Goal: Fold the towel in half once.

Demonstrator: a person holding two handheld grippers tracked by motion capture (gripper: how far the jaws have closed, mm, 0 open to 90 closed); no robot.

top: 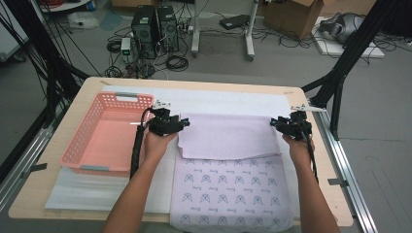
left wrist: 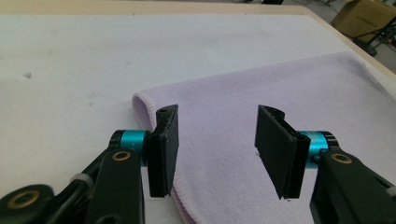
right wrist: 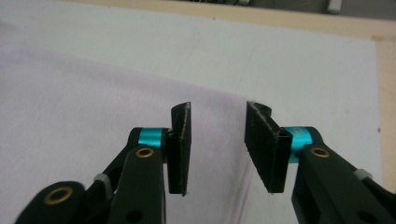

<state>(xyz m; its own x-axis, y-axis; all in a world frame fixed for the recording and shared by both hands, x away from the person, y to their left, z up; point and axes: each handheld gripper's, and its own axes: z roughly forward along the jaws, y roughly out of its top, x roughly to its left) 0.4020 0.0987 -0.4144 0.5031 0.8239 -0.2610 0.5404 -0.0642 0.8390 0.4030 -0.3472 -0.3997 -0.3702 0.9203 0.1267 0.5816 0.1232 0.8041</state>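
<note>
So, pale lilac terry towel lies on white foam sheet over light wooden table, far half folded back toward person, printed side showing nearer bottom edge. Left tool at fold's left corner, released, nothing pinched, towel edge lying just under gap. Right tool at fold's right corner, also let go, cloth beneath its pads, not gripped. Pink plastic lattice basket sits left of towel, just beside left hand.
</note>
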